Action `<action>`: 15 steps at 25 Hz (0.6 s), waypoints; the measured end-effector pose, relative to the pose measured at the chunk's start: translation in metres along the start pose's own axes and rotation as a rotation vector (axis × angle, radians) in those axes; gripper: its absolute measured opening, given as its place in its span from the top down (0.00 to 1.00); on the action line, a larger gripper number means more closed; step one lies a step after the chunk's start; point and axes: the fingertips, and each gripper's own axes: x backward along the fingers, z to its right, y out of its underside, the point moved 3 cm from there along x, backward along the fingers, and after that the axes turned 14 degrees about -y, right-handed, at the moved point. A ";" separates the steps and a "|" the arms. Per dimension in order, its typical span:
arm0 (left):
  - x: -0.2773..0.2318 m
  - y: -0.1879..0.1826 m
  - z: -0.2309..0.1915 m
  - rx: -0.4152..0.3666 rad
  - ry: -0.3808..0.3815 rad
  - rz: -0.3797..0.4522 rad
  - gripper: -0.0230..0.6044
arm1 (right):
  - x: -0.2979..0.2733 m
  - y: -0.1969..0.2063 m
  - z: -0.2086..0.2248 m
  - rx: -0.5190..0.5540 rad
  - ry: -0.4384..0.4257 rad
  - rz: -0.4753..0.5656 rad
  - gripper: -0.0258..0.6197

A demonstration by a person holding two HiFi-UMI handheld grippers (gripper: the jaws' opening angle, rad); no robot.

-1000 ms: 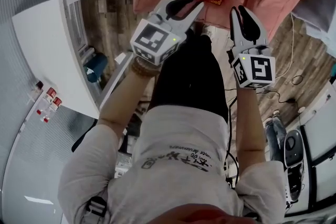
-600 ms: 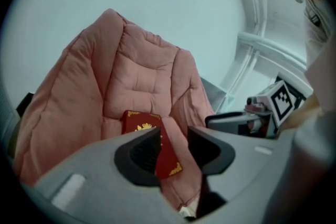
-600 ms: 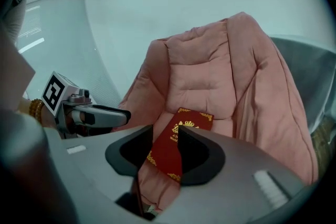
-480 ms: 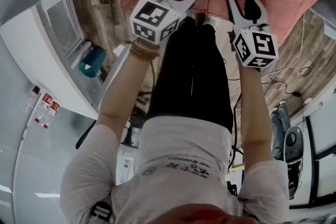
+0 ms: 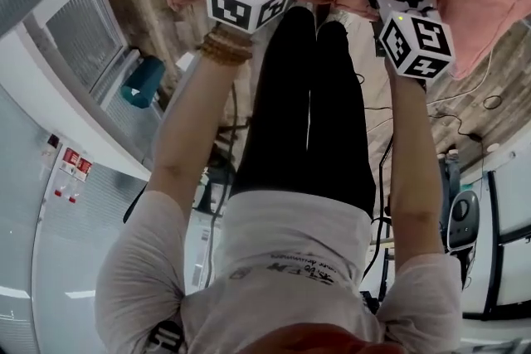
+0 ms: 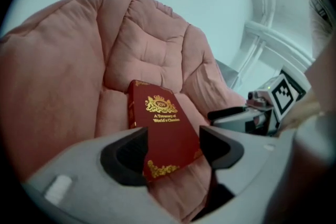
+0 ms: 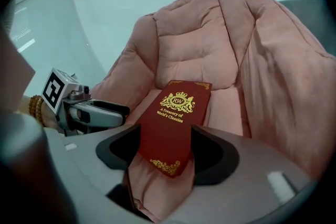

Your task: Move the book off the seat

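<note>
Your left gripper [image 6: 173, 147] and right gripper [image 7: 165, 152] hang before the book [image 7: 174, 120], which lies flat on the seat [image 7: 189, 55]. Both sets of jaws have just spread wide, framing its near end without pinching it. Slide on squarely before you close.

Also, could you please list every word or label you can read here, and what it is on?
"RW": gold crest on the red book.
"A Treasury of World's Classics": below it on that cover.
Print on the person's shirt: too blurred to read.
Small red signs: too small.
</note>
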 end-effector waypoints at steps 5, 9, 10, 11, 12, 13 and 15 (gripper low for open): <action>-0.027 0.019 -0.014 0.021 -0.003 -0.036 0.44 | -0.023 0.025 0.016 -0.011 -0.007 -0.036 0.42; -0.037 0.032 -0.026 0.003 -0.006 -0.052 0.42 | -0.039 0.042 0.027 -0.030 -0.004 -0.040 0.38; -0.038 0.033 -0.027 0.000 -0.008 -0.050 0.42 | -0.040 0.045 0.030 -0.038 -0.002 -0.037 0.38; -0.039 0.034 -0.028 -0.002 -0.010 -0.048 0.42 | -0.041 0.047 0.033 -0.046 -0.001 -0.034 0.37; -0.040 0.034 -0.028 -0.004 -0.012 -0.045 0.42 | -0.042 0.048 0.036 -0.051 -0.001 -0.030 0.37; -0.041 0.034 -0.028 -0.006 -0.015 -0.040 0.42 | -0.043 0.048 0.038 -0.053 -0.001 -0.025 0.37; -0.041 0.033 -0.028 -0.008 -0.020 -0.026 0.42 | -0.047 0.047 0.039 -0.051 -0.004 -0.013 0.36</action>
